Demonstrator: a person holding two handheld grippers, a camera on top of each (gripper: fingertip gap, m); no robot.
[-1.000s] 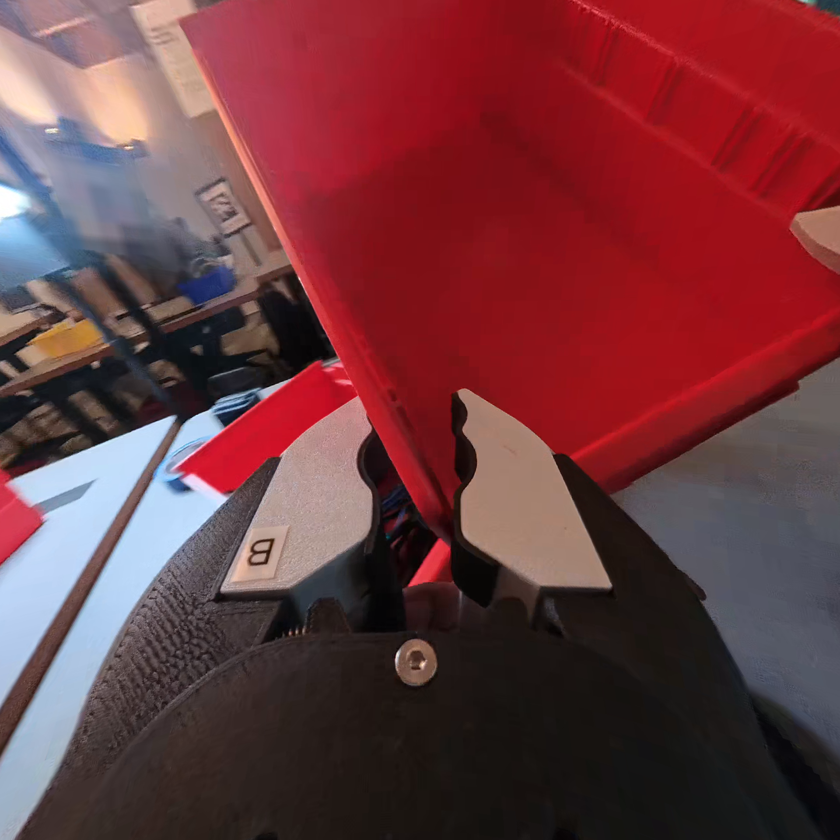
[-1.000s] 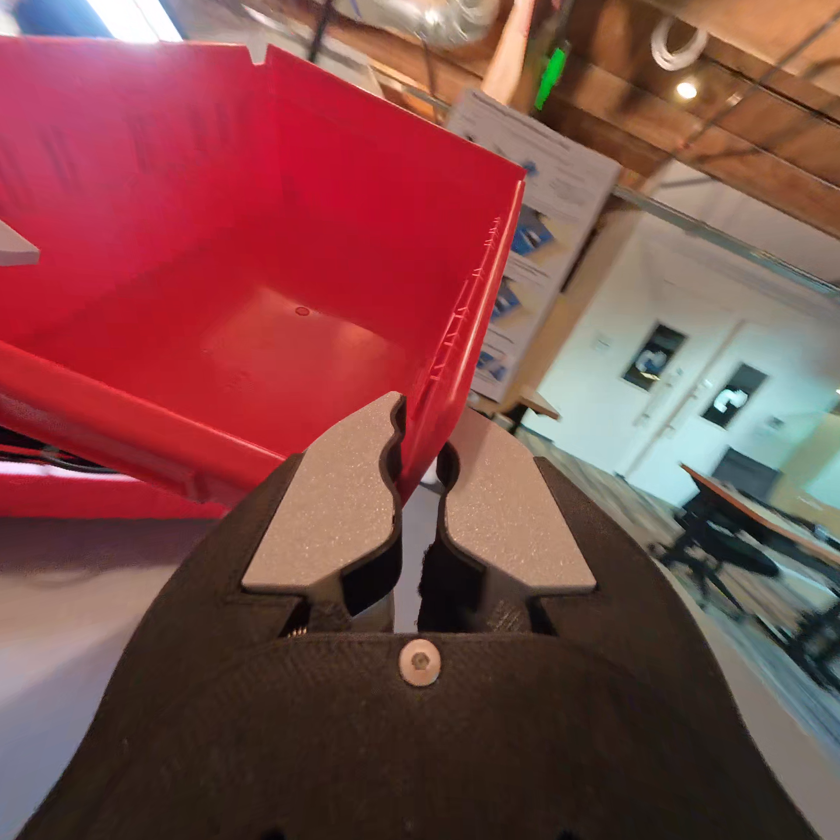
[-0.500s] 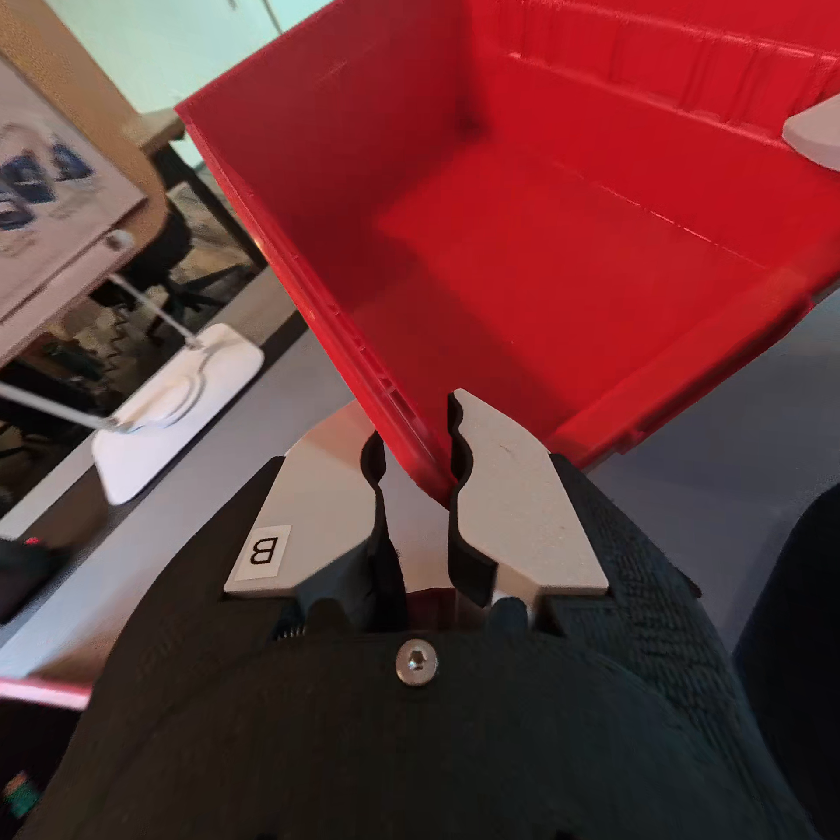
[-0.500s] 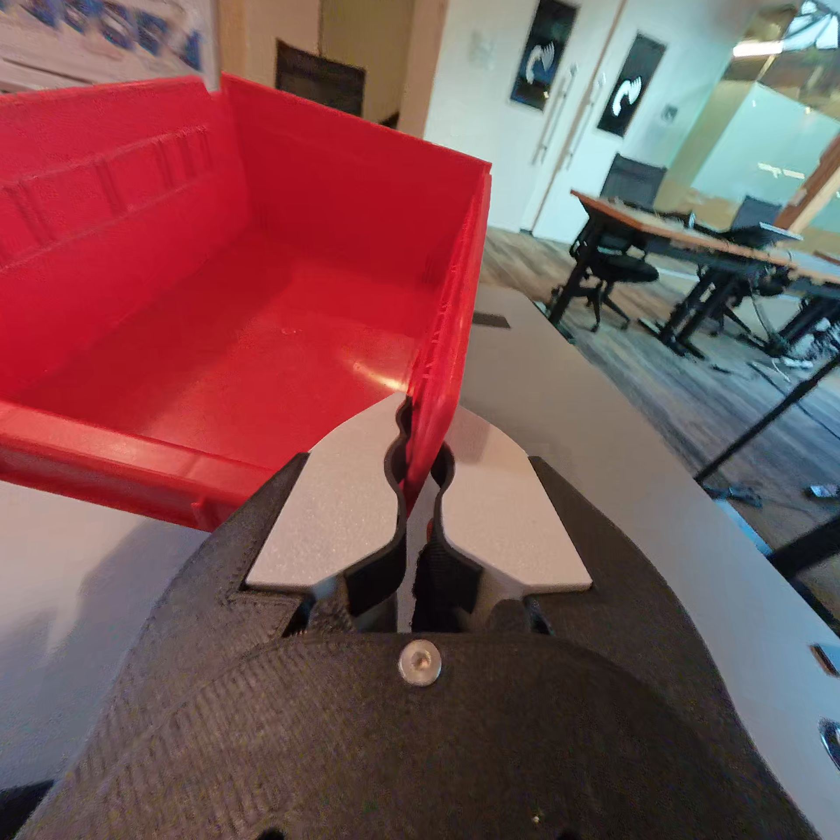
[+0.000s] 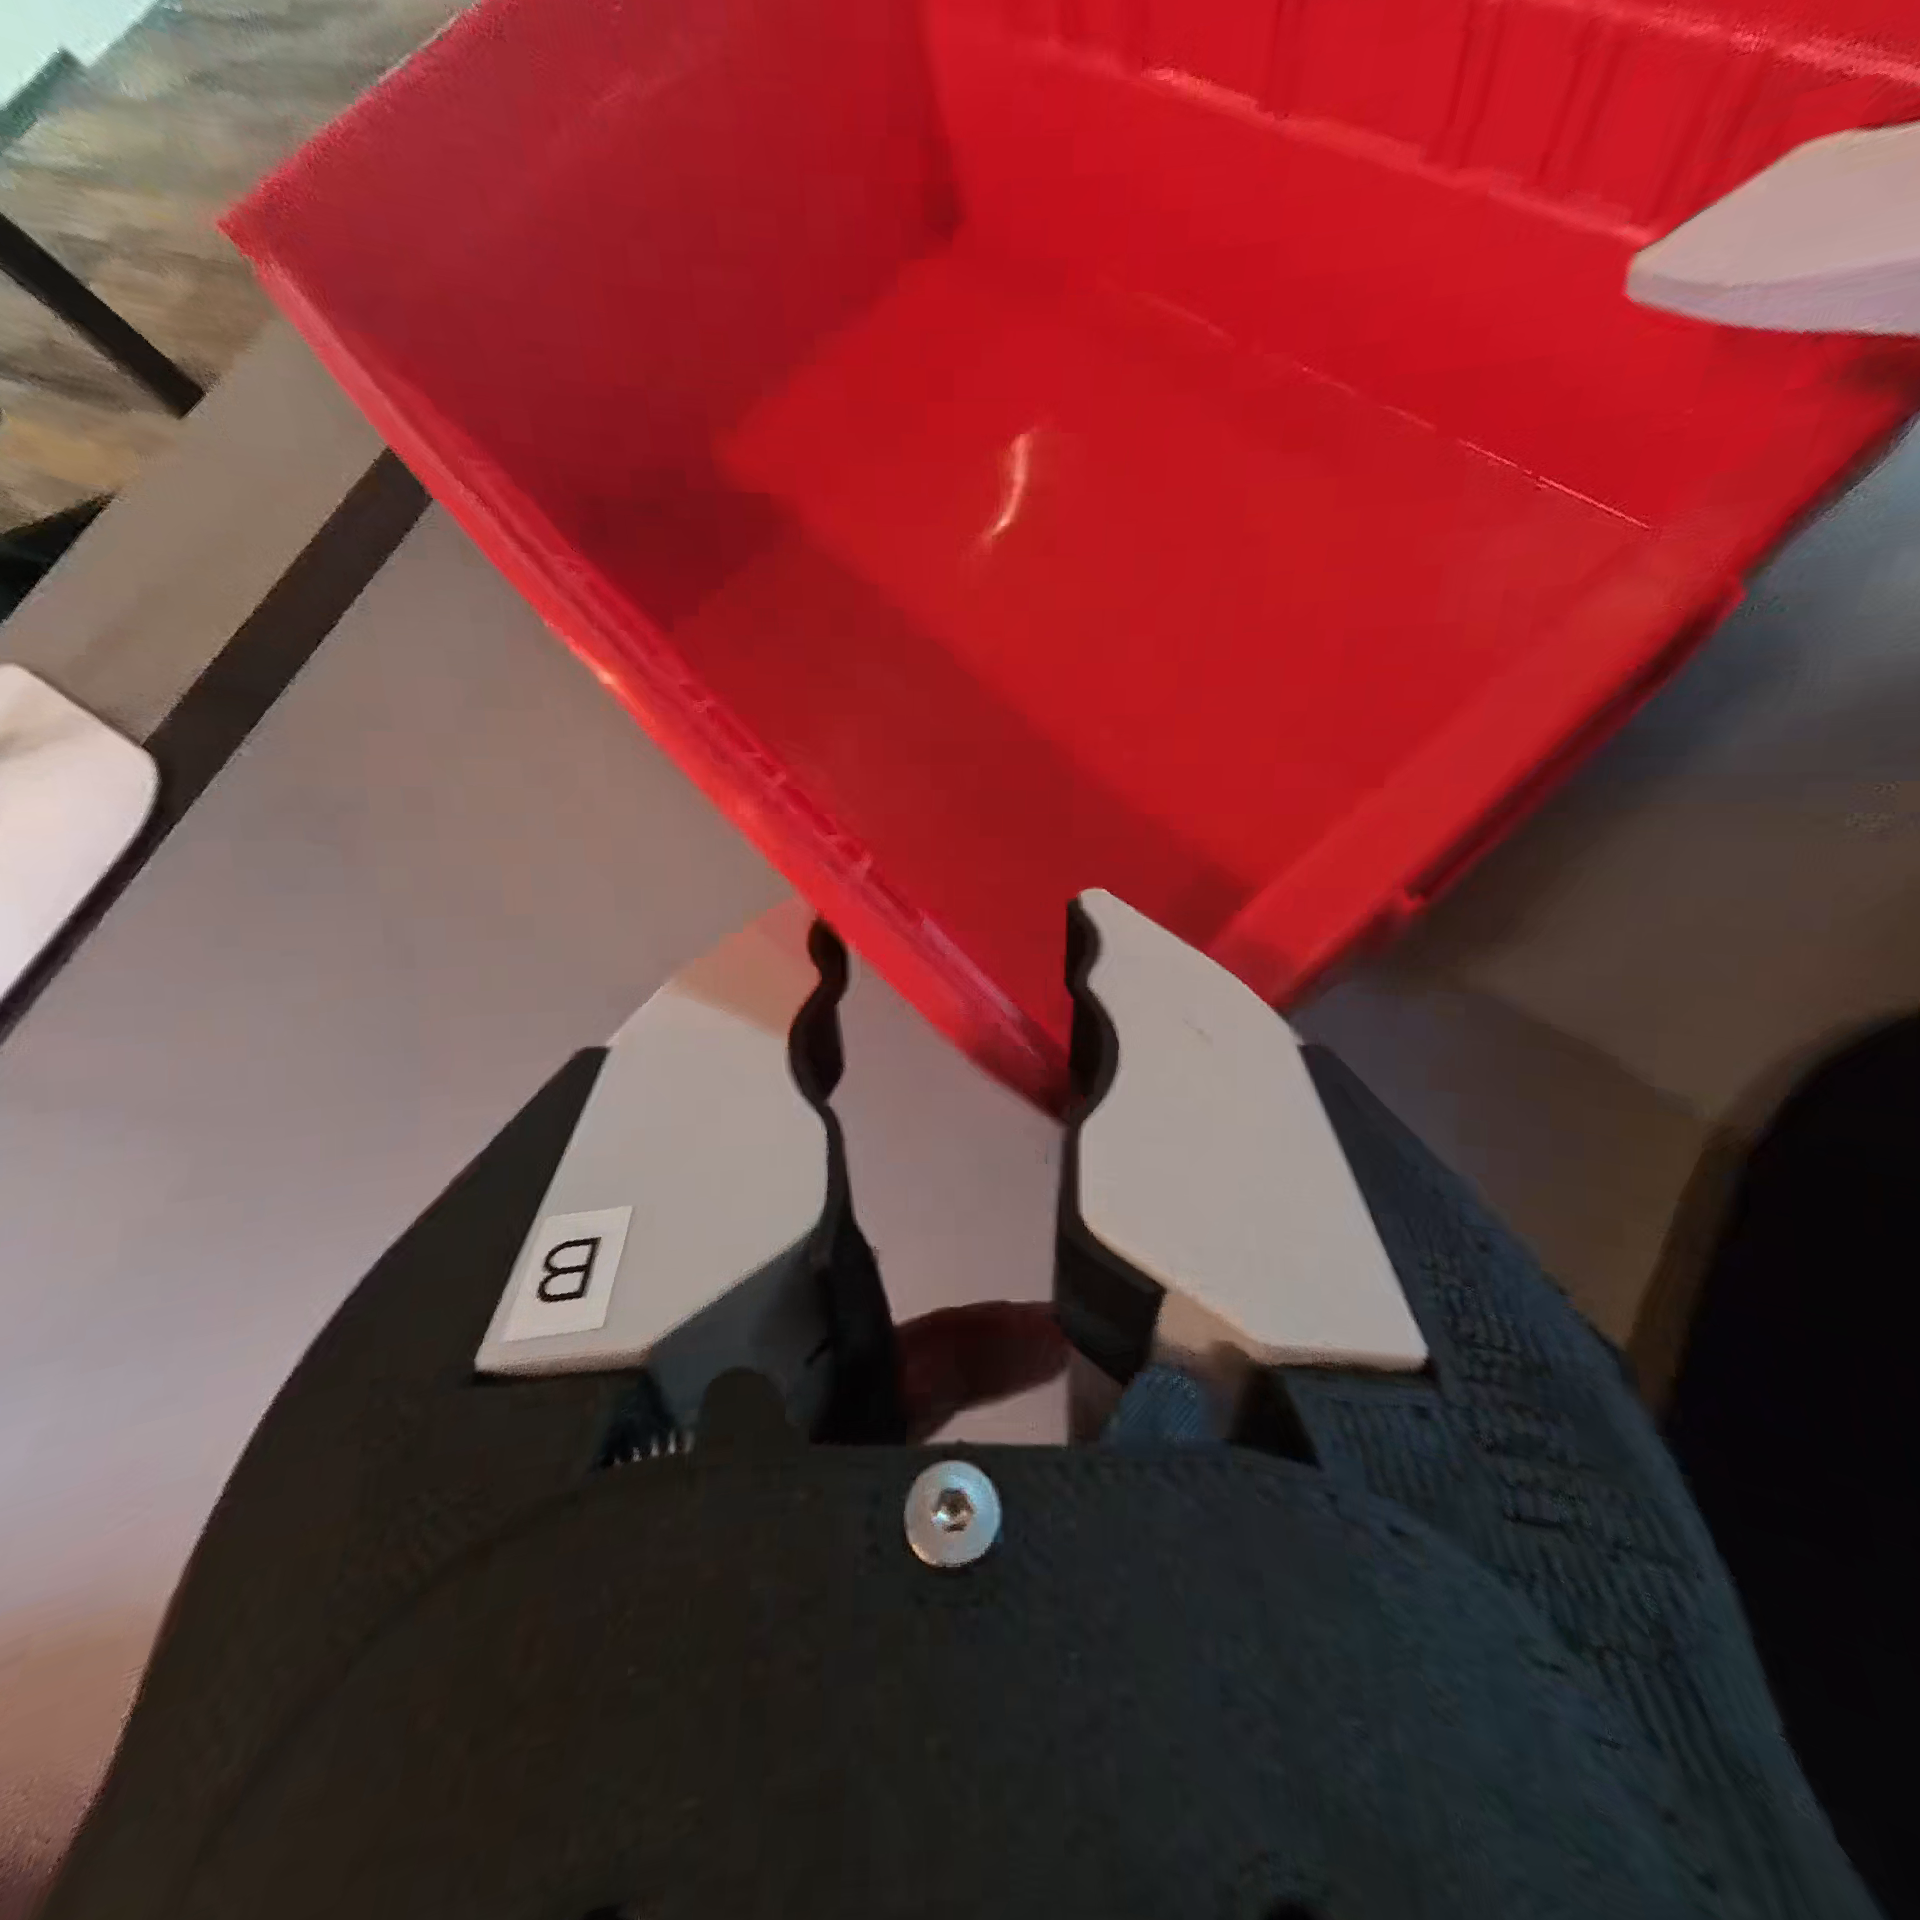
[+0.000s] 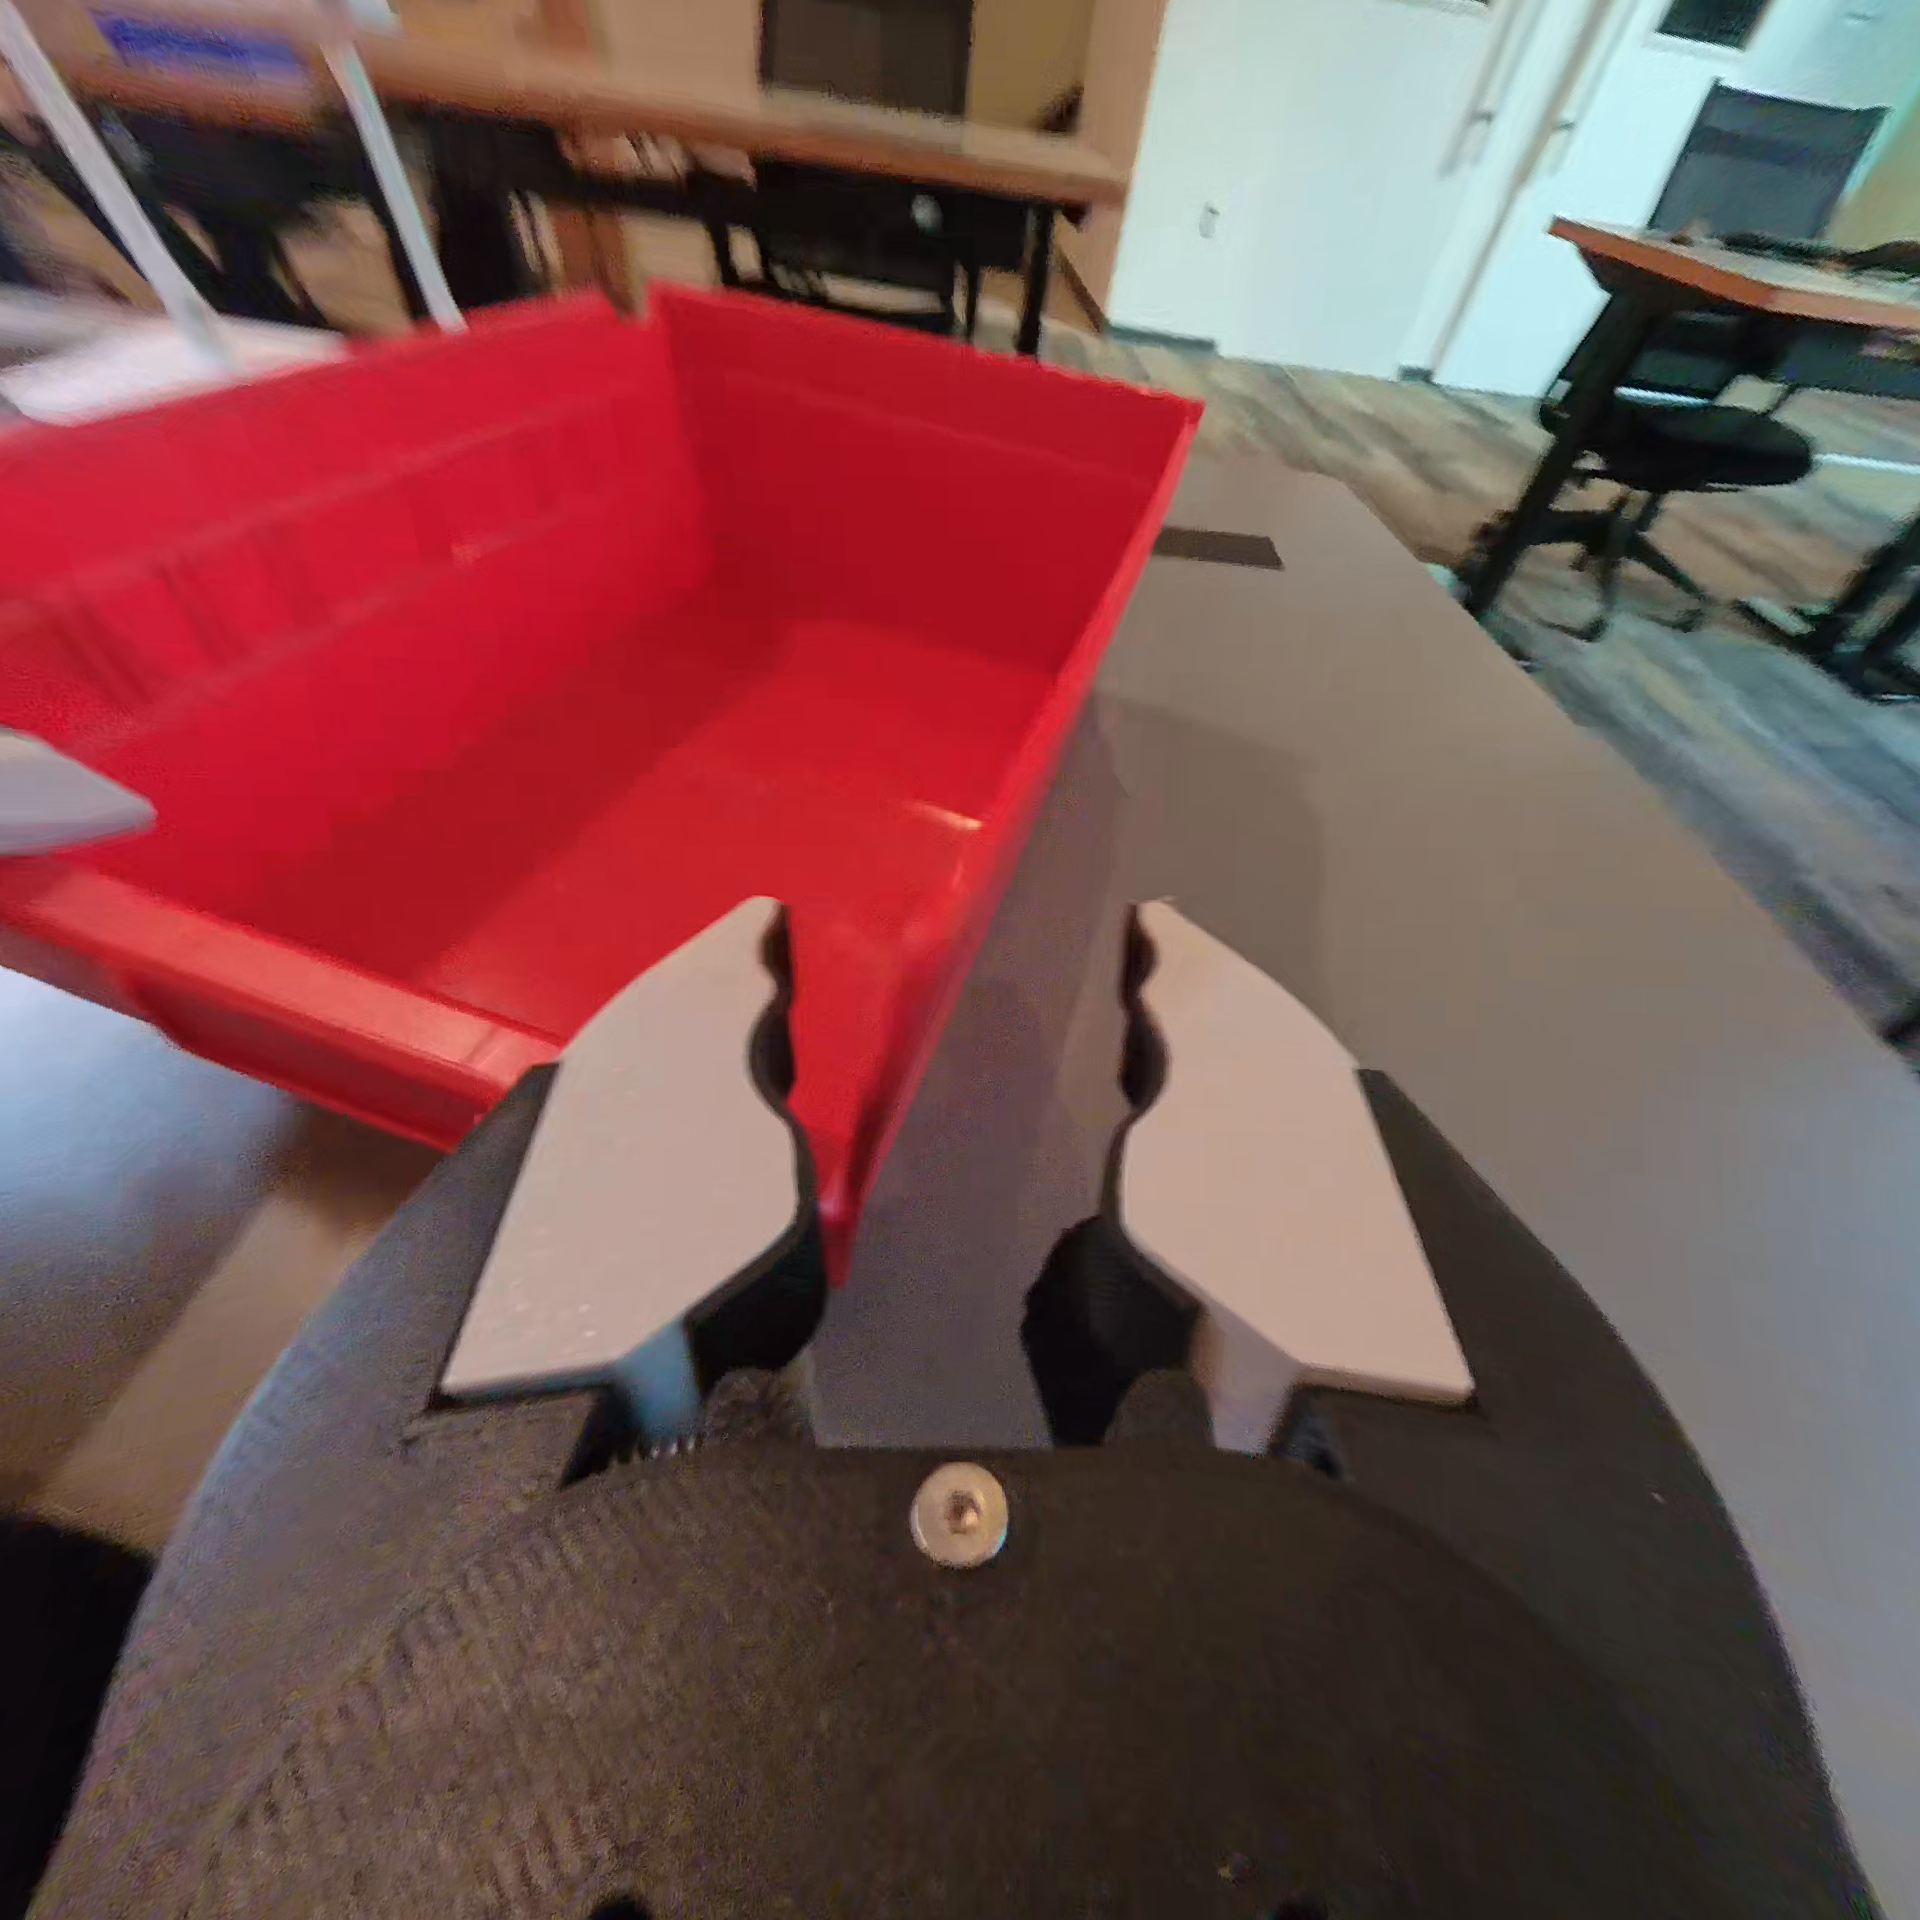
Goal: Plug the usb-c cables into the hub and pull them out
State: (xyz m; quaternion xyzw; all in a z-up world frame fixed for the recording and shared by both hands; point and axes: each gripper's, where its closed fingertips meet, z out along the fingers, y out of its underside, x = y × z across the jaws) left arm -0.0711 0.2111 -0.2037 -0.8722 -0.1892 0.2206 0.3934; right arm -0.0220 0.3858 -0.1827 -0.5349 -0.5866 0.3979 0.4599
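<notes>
On the grey table (image 6: 1403, 935) in front of you sits an empty red bin (image 6: 644, 748), and both of your grippers straddle its near corners. Your left gripper (image 5: 951, 1013) has its jaws parted, with the bin's left side wall running down between the fingers; the wall's near corner touches the inner face of the right-hand finger (image 5: 1195, 1143), while the other finger stands clear of it. Your right gripper (image 6: 961, 1023) is spread wider, the bin's right wall lying against its left-hand finger (image 6: 644, 1143) and bare table showing in the rest of the gap. Neither gripper clamps the bin. Each gripper points forward and slightly down along the table, and a grey fingertip of the other one shows at the far edge of each view. No cable or hub shows in either view. An office chair (image 6: 1683, 436) and desks stand on the floor beyond.
</notes>
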